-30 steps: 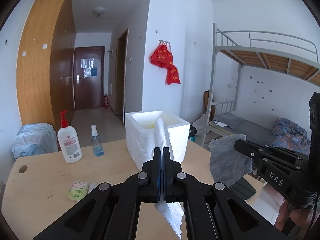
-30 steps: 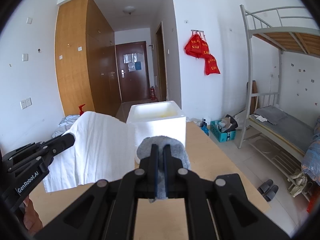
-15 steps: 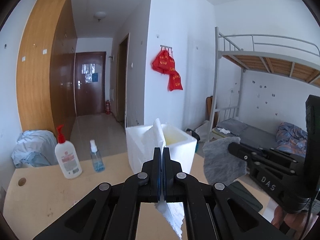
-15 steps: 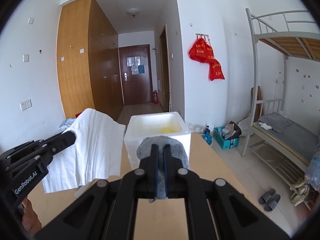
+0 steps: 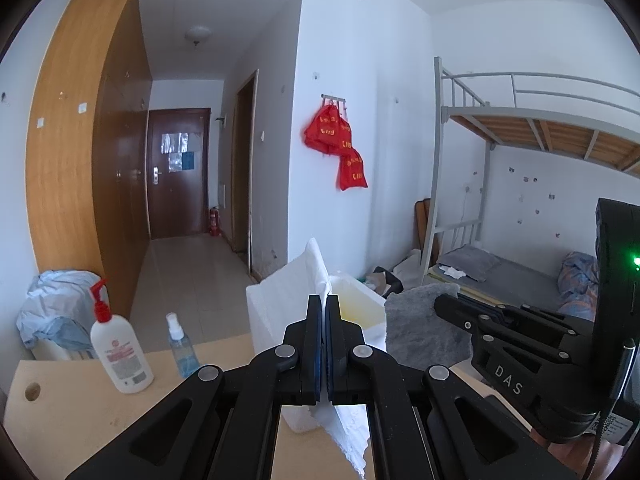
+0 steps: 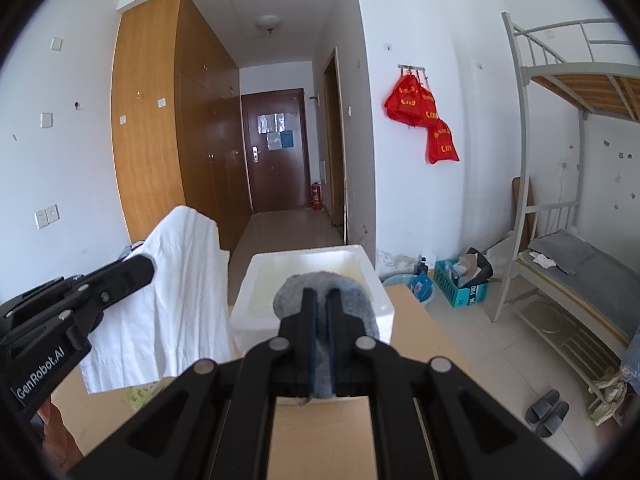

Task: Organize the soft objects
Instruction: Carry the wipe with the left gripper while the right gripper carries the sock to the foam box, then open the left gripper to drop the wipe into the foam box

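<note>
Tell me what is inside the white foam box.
The foam box shows a bare, yellowish inner wall, nothing visible inside. Its floor is hidden by the near rim and the grey cloth in the right gripper.

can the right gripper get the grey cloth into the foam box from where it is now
Probably yes. The right gripper is shut on the grey cloth, with the white foam box right ahead, its top open. Nothing stands between them; the white cloth in the left gripper hangs off to one side.

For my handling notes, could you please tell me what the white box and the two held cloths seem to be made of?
White box: likely foam, matte, thick-walled. White cloth: thin woven fabric, creased and draping. Grey cloth: fuzzy, felt-like or fleece, unclear which.
</note>
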The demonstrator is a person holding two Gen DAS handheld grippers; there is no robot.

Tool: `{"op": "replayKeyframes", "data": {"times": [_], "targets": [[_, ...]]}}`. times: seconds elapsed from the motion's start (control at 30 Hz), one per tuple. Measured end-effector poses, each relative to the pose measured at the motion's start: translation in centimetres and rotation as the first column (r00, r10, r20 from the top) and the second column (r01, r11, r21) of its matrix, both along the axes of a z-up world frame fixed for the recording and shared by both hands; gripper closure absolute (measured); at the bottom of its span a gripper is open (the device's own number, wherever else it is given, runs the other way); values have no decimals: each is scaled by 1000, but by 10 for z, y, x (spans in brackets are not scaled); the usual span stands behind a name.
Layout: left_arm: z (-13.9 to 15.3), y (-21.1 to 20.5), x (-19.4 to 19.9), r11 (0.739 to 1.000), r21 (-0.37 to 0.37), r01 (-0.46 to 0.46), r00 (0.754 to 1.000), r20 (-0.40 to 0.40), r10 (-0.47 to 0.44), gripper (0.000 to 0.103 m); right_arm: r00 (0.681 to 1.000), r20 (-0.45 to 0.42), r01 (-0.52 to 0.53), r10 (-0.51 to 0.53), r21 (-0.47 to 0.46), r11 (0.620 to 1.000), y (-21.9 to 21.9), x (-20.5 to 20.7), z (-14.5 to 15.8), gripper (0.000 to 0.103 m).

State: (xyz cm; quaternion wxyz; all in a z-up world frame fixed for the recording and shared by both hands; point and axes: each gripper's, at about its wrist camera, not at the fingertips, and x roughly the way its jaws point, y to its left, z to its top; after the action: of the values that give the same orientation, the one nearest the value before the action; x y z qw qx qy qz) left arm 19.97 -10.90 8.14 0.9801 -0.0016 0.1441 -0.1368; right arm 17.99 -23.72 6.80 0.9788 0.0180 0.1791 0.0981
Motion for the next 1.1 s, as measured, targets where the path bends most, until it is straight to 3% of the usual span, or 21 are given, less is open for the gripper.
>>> {"op": "replayKeyframes", "data": {"times": [0.6, 0.87, 1.1], "targets": [[7, -9, 77, 999, -11, 51, 998, 41, -51, 102, 1000, 21, 5, -5, 9, 1000, 8, 57, 6, 96], [-8, -17, 109, 993, -21, 117, 993, -10, -117, 102, 1000, -5, 16, -16, 26, 1000, 2, 67, -2, 96], [-27, -25, 134, 994, -8, 112, 990, -84, -112, 102, 1000, -7, 25, -25, 31, 999, -3, 68, -1, 96]]}}
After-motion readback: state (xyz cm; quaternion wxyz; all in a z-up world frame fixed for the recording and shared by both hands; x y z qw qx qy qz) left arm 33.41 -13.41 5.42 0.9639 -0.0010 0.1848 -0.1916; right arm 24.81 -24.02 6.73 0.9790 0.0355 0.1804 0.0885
